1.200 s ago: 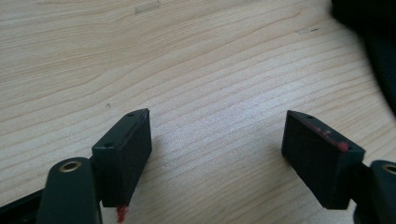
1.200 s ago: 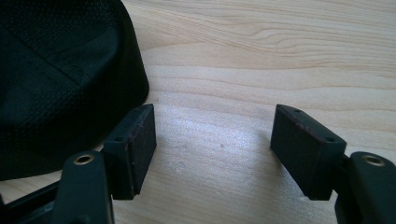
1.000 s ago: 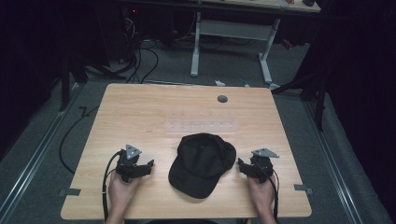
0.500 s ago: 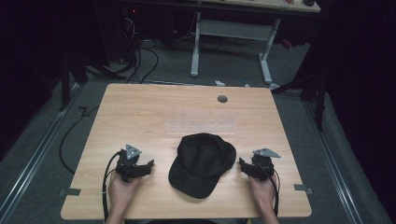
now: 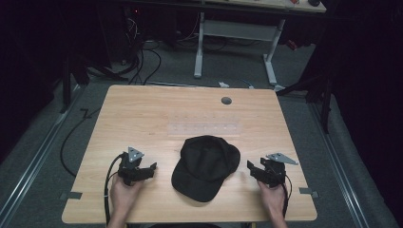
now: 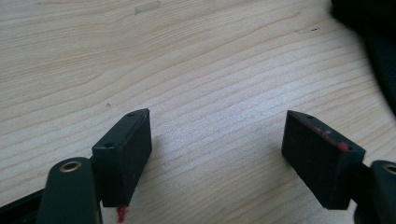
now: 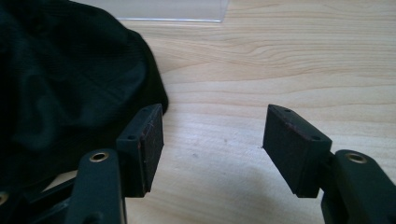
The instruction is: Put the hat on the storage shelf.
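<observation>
A black cap (image 5: 206,166) lies on the wooden table (image 5: 142,114), near the front middle, brim toward the front. My left gripper (image 5: 149,171) rests on the table to the cap's left, pointing at it, open, with bare wood between its jaws (image 6: 217,140); the cap's edge (image 6: 378,56) sits at the far right of the left gripper view. My right gripper (image 5: 252,172) rests to the cap's right. Its jaws (image 7: 215,133) have just closed a little but stand open with nothing between them. The cap (image 7: 70,79) lies just beside its left finger.
A clear plastic strip (image 5: 204,129) lies flat just behind the cap, and its near end (image 7: 168,9) reaches the top of the right gripper view. A round grommet hole (image 5: 226,100) sits near the table's far edge. Beyond are a white desk frame (image 5: 199,47) and floor cables (image 5: 142,57).
</observation>
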{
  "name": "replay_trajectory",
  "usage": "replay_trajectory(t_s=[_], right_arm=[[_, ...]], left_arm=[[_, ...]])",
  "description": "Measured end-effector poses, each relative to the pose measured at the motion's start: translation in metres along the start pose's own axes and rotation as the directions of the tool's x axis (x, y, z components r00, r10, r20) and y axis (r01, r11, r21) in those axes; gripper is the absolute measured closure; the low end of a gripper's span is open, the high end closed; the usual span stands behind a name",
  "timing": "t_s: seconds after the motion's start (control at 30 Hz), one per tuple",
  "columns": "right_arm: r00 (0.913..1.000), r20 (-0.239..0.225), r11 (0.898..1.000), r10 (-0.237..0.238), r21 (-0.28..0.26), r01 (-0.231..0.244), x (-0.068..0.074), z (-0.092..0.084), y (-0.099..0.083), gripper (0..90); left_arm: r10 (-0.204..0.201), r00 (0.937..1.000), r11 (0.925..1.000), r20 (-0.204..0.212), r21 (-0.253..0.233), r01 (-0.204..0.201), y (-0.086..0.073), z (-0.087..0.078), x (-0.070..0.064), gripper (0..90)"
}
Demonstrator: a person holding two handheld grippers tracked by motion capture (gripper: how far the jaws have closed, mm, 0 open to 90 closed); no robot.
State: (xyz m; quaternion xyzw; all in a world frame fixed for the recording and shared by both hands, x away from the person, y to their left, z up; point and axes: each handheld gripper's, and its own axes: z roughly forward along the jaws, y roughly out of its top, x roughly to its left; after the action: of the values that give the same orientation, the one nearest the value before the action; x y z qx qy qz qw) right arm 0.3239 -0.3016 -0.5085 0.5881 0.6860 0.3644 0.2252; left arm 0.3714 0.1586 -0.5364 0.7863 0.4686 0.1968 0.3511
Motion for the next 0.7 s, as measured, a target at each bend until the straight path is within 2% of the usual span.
replay_trajectory(t_s=[0.1, 0.13, 0.3, 0.47, 0.57, 0.6, 0.63, 0.7], right_arm=[[0.9998, -0.015, 1.0, -0.009, -0.007, 0.009, 0.001, -0.004, 0.001, 37.0], [0.999, -0.044, 1.0, 0.009, -0.003, -0.009, 0.003, -0.008, 0.002, 36.9], [0.9958, -0.089, 1.0, 0.019, -0.013, -0.02, 0.008, -0.016, 0.006, 33.8], [0.992, -0.126, 1.0, 0.011, -0.005, -0.012, 0.014, -0.022, 0.01, 34.3], [0.9898, -0.139, 0.999, -0.032, -0.003, 0.032, 0.022, -0.025, 0.015, 30.5], [0.9898, -0.139, 0.999, -0.032, -0.003, 0.032, 0.022, -0.025, 0.015, 30.5], [0.987, -0.151, 0.999, -0.054, -0.007, 0.054, 0.026, -0.025, 0.018, 29.0], [0.9843, -0.164, 0.998, -0.065, -0.011, 0.064, 0.031, -0.026, 0.02, 27.6]], left_arm=[[-0.001, 1.0, 1.0, 0.0, -0.001, 0.001, 0.0, 0.0, 0.0, 24.7], [-0.001, 1.0, 1.0, 0.0, 0.0, 0.001, 0.0, 0.0, 0.0, 24.8], [-0.001, 1.0, 1.0, 0.0, -0.001, 0.001, 0.0, 0.0, 0.0, 24.8], [-0.001, 1.0, 1.0, 0.0, -0.001, 0.001, 0.0, 0.0, 0.0, 24.8], [-0.001, 1.0, 1.0, 0.0, -0.001, 0.001, 0.0, 0.0, 0.0, 24.8], [-0.001, 1.0, 1.0, 0.0, -0.001, 0.001, 0.0, 0.0, 0.0, 24.8], [-0.001, 1.0, 1.0, 0.0, -0.001, 0.001, 0.0, 0.0, 0.0, 24.8], [-0.001, 1.0, 1.0, 0.0, -0.001, 0.001, 0.0, 0.0, 0.0, 24.8]])
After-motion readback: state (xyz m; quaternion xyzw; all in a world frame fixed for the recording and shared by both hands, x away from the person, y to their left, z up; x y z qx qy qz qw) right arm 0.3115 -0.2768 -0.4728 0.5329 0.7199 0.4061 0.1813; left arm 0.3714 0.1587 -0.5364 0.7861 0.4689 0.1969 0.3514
